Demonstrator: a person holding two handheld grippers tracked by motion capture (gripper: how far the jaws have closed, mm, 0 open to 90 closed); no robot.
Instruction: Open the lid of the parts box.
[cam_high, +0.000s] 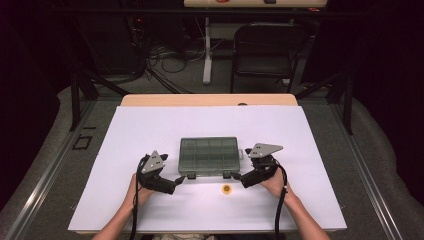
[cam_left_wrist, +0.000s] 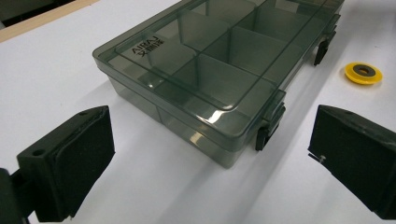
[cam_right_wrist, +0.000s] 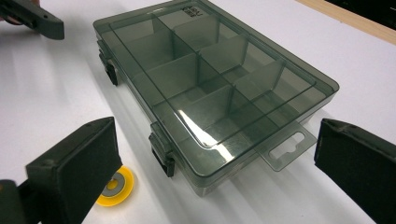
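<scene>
Smoky grey translucent plastic compartment box (cam_high: 209, 156) lies lid shut, mid white table sheet (cam_high: 125, 130). Left gripper (cam_high: 179, 179) and right gripper (cam_high: 236, 176) both wide open, empty, each near front black latch (cam_left_wrist: 267, 130). Small yellow disc (cam_high: 226, 189) in front of box. Likely step: unlatch. Press pads squarely on latch, lift gently, keep box from sliding.

The compartment box (cam_left_wrist: 205, 74) just ahead of the left gripper (cam_left_wrist: 210, 154) is smoky translucent plastic — glossy, with light glinting off its smooth lid; its latches (cam_left_wrist: 268, 126) are darker, opaque plastic. The gripper's pads (cam_left_wrist: 84, 158) look like matt black foam or rubber, slightly grainy, on hard black plastic backing. Off its right jaw, the small yellow disc (cam_left_wrist: 363, 73) seems smooth plastic with a dull grey centre, possibly metal. The table cover (cam_left_wrist: 56, 79) beneath is matt white — paper-like, smooth. The right gripper (cam_right_wrist: 215, 172) has the same matt black pads.
</scene>
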